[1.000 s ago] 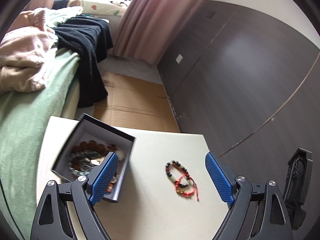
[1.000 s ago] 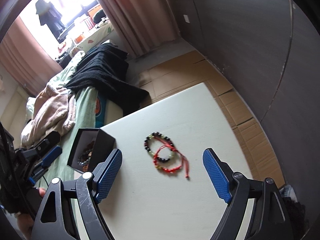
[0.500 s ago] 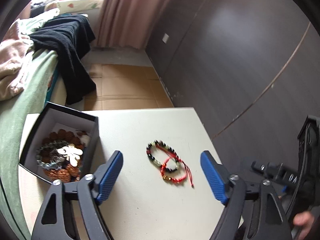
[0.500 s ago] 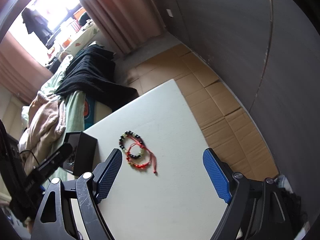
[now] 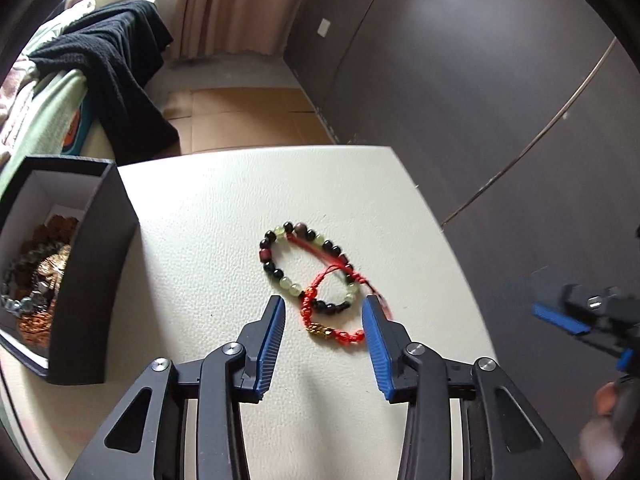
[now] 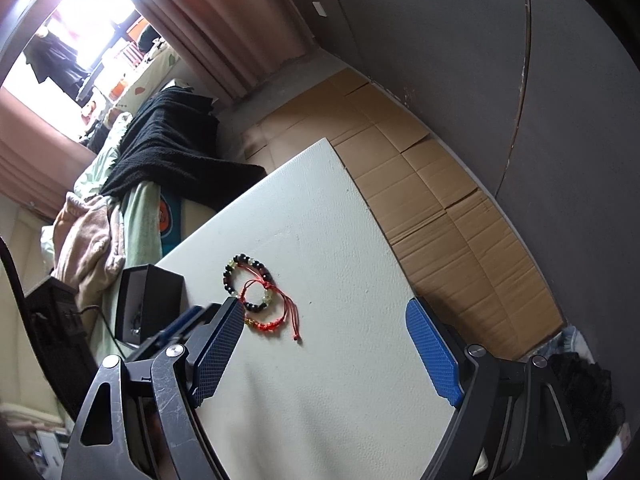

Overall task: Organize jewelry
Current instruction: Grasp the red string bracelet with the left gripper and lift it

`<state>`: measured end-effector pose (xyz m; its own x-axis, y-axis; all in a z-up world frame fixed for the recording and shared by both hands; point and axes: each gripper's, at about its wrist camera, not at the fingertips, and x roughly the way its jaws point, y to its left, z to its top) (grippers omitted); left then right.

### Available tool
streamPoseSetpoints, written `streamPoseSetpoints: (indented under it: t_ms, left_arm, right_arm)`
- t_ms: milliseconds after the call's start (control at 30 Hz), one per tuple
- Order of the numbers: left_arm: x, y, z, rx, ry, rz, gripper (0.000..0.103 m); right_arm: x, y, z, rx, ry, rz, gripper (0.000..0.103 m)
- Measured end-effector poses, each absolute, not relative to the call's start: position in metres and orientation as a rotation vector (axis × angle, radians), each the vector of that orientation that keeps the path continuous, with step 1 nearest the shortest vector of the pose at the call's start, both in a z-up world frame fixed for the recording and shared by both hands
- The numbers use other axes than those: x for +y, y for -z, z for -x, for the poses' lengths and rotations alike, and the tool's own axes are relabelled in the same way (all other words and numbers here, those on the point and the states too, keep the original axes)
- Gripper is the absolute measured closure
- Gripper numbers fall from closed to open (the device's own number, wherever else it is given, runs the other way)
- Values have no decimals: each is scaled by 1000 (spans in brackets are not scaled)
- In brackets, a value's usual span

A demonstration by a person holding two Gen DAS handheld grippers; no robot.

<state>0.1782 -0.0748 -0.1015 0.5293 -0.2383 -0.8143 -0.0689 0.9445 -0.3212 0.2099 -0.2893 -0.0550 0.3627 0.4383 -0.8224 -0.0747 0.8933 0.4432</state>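
A bracelet of black and pale green beads [image 5: 280, 280] lies on the white table [image 5: 224, 208], overlapped by a red cord bracelet [image 5: 340, 334] with a gold bead. My left gripper [image 5: 323, 320] is open, low over the table, its blue fingers on either side of the red cord bracelet. A black jewelry box [image 5: 94, 264] holding several bracelets stands at the left. My right gripper [image 6: 324, 346] is open and empty, back from the two bracelets [image 6: 256, 300]; it also shows in the left wrist view [image 5: 576, 320] at the right.
A bed with green sheet [image 6: 136, 208], black blanket [image 6: 172, 160] and pink clothing lies left of the table. Cardboard [image 6: 436, 200] covers the floor beyond. A dark wall [image 5: 460, 80] runs along the right. The table's right edge [image 5: 448, 240] is close to the bracelets.
My left gripper has moved forward and down to the bracelets, and its jaws have narrowed around the red cord one. My right gripper has drawn back and to the right.
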Motion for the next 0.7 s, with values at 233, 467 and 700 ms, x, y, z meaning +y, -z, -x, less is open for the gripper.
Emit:
streamPoseSetpoints:
  t_ms: [233, 467, 700]
  left_arm:
    - [-78, 117, -182, 1025, 79, 315, 71]
    - [-93, 117, -181, 998, 100, 233, 93]
    - [-74, 97, -169, 969, 106, 263, 96]
  right_arm:
    - [-291, 56, -210, 1158, -333, -373, 20]
    - [-283, 56, -210, 1162, -337, -359, 20]
    - [-269, 59, -210, 1170, -351, -330, 20]
